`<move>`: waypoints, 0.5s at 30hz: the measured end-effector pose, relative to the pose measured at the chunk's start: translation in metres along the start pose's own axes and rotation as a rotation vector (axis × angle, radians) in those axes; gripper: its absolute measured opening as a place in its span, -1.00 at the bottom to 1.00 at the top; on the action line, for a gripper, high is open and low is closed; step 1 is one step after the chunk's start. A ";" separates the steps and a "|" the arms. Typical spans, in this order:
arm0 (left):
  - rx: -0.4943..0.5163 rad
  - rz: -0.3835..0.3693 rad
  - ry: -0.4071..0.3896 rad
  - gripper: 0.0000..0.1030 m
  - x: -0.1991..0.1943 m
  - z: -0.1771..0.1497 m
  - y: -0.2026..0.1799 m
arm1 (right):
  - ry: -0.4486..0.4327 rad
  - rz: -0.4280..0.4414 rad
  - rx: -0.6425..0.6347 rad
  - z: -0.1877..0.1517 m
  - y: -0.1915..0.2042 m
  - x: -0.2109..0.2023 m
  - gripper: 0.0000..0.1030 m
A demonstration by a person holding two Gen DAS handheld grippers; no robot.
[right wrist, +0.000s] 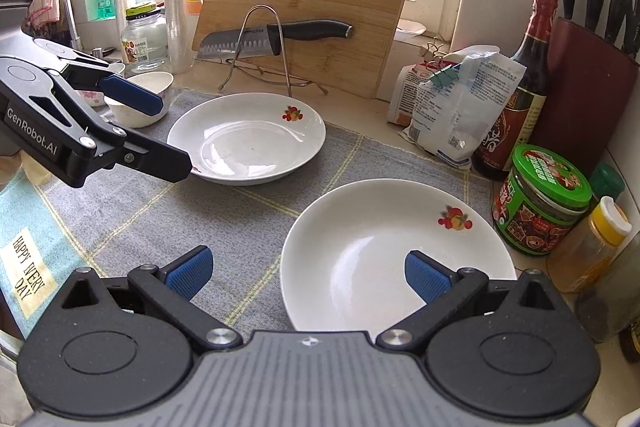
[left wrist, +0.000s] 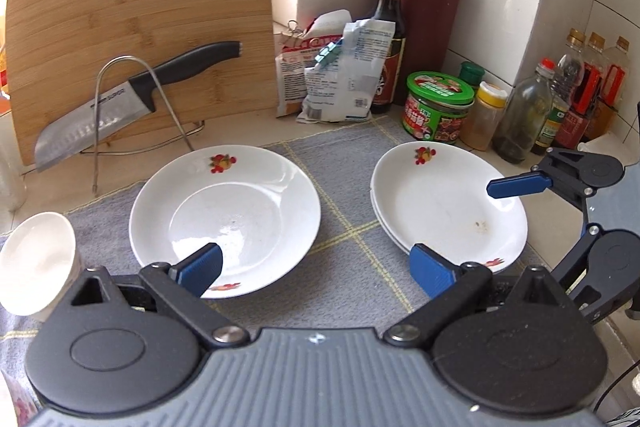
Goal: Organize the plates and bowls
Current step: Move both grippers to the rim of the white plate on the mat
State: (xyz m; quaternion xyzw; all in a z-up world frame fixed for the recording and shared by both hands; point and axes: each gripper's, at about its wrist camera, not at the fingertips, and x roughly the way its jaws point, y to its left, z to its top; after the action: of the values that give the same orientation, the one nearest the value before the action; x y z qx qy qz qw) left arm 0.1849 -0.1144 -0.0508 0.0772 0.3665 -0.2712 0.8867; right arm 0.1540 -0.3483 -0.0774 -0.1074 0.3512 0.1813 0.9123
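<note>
Both grippers are being held released, nothing grasped. The left gripper is being hovered over the single plate; the right gripper over the stacked plates at the mat's right edge.

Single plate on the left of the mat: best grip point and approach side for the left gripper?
Grip the near rim of the single plate, coming in low from the front with the open left gripper. The plate is shallow and lies flat on the mat, so only its raised, flared edge offers a pinch: one finger above, one below.

A home kitchen counter: tiled wall, knife block, cutting board (sauce bottles alongside).
</note>
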 end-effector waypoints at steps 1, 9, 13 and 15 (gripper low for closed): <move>-0.003 0.003 -0.002 0.92 -0.002 -0.004 0.004 | 0.001 -0.003 0.002 0.002 0.005 0.001 1.00; 0.001 0.033 -0.010 0.92 -0.016 -0.027 0.033 | 0.013 -0.025 0.034 0.016 0.044 0.010 1.00; 0.024 0.046 -0.009 0.93 -0.024 -0.035 0.045 | 0.021 -0.040 0.053 0.024 0.063 0.018 1.00; 0.038 0.051 -0.012 0.93 -0.028 -0.039 0.050 | 0.026 -0.050 0.067 0.028 0.070 0.021 1.00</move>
State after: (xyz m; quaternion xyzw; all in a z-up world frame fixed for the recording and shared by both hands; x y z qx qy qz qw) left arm 0.1719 -0.0473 -0.0631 0.1018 0.3539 -0.2559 0.8938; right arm 0.1570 -0.2704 -0.0764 -0.0879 0.3662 0.1452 0.9149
